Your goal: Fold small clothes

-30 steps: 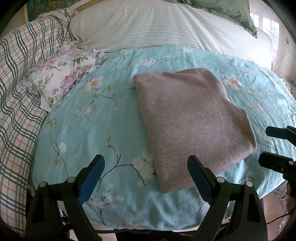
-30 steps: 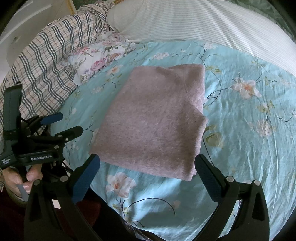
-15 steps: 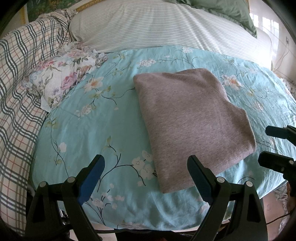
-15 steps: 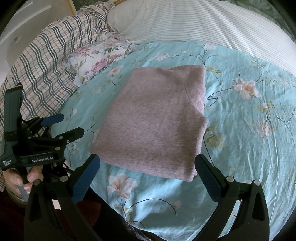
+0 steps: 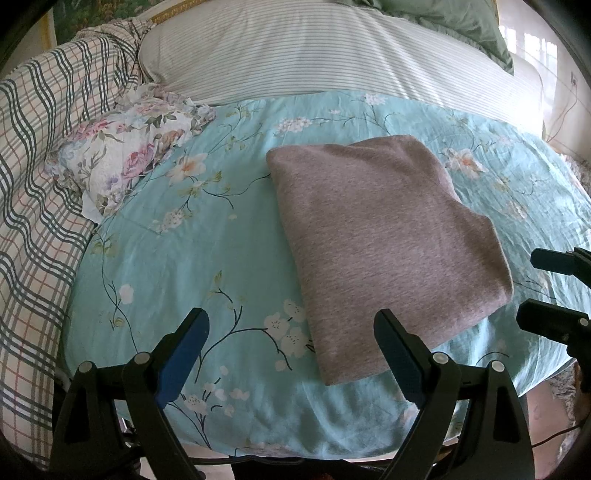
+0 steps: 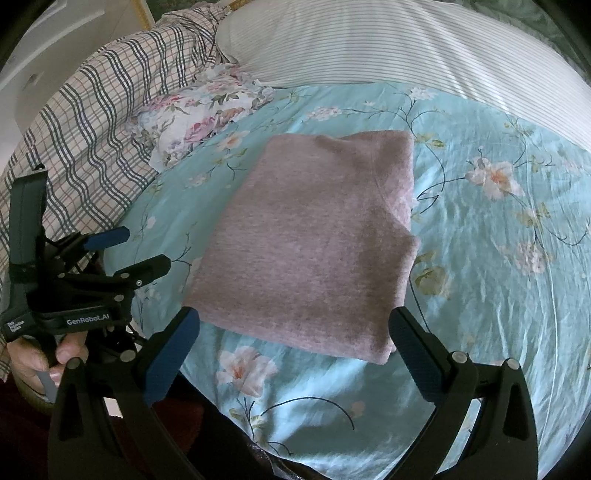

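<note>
A mauve-grey garment (image 5: 384, 236) lies folded into a neat rectangle on the turquoise flowered sheet (image 5: 184, 266); it also shows in the right wrist view (image 6: 314, 251). My left gripper (image 5: 291, 332) is open and empty, held above the bed's near edge, just short of the garment's near corner. My right gripper (image 6: 295, 332) is open and empty, hovering at the garment's near edge. The left gripper (image 6: 125, 251) also shows open at the left of the right wrist view; the right gripper (image 5: 543, 284) shows at the right edge of the left wrist view.
A crumpled flowered cloth (image 5: 125, 155) lies at the back left of the sheet. A plaid blanket (image 5: 33, 184) covers the left side. A striped pillow (image 5: 332, 51) lies across the back, with a green pillow (image 5: 454, 22) behind it.
</note>
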